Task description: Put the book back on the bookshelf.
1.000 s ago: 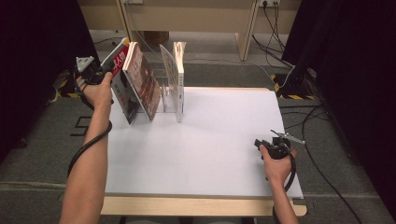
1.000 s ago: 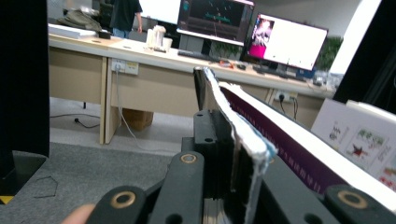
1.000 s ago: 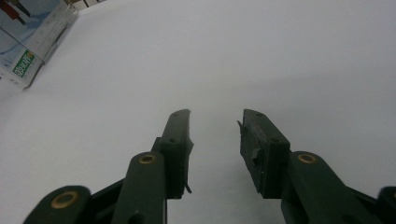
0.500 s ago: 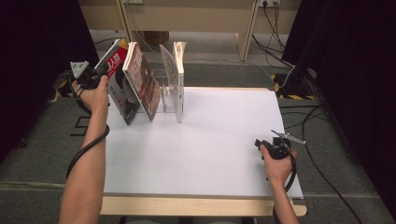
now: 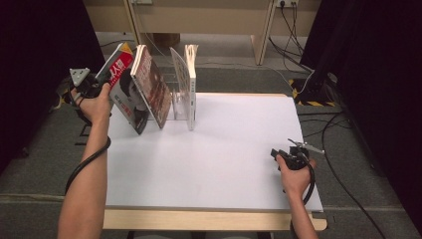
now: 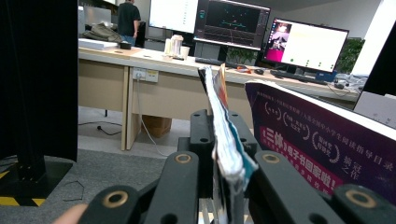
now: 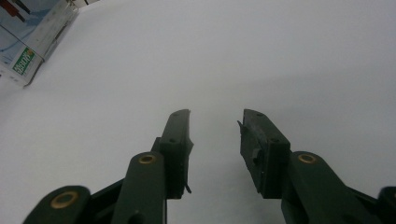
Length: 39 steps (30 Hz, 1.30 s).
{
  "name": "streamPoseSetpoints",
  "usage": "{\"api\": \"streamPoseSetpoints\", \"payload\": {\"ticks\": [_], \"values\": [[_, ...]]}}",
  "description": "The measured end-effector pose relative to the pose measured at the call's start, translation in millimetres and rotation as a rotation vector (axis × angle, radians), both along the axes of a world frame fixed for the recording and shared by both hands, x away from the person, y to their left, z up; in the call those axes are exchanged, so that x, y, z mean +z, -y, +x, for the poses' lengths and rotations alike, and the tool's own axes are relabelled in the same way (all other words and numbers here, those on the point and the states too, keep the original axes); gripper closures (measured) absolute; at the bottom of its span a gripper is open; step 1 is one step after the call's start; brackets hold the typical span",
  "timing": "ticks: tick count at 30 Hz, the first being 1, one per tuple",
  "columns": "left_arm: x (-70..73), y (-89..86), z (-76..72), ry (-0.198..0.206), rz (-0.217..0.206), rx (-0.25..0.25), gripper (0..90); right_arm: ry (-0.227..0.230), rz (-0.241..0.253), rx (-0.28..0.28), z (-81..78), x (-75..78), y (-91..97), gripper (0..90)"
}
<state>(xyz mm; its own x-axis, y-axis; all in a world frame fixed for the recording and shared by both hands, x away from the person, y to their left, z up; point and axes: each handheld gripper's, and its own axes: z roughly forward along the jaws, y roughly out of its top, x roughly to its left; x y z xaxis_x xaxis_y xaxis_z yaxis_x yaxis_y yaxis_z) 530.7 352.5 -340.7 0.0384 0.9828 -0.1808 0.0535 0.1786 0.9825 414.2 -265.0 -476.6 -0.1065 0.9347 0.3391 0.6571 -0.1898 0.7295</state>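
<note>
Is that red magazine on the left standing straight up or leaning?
Leaning. The red magazine tilts left at the top, its bottom edge on the table, leaning away from the neighbouring book.

From my seat the table [image 5: 209,159] is evenly lit from above, shadows faint. Black curtains darken nine and three o'clock. The near magazine [image 6: 229,154] blurs; monitors [image 6: 306,44] glare at one o'clock.

both forearms bare, no sleeves. left gripper [image 5: 94,85]: black body, grey three-cornered plate on top, black cable looping down lower left of frame. right gripper [image 5: 286,157]: black, grey plate, black cable. jaws matte black, brass-coloured pivot rivets, small screws in pads.
</note>
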Motion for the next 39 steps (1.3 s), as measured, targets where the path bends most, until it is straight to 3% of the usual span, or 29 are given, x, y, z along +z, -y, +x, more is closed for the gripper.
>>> {"api": "streamPoseSetpoints", "payload": {"ticks": [21,24,39], "values": [[-4.4,-4.2,1.1,-0.054,-0.066,-0.033,63.6,-0.005,-0.001,0.004,-0.1,-0.2,-1.4,62.4],[-6.2,-4.9,0.7,-0.067,-0.089,-0.050,62.6,-0.005,-0.001,0.004,-0.1,-0.3,-1.3,62.4],[-10.7,-7.9,-4.4,-0.082,-0.096,-0.050,58.8,-0.005,-0.005,0.007,0.3,-1.0,-2.5,62.4]]}}
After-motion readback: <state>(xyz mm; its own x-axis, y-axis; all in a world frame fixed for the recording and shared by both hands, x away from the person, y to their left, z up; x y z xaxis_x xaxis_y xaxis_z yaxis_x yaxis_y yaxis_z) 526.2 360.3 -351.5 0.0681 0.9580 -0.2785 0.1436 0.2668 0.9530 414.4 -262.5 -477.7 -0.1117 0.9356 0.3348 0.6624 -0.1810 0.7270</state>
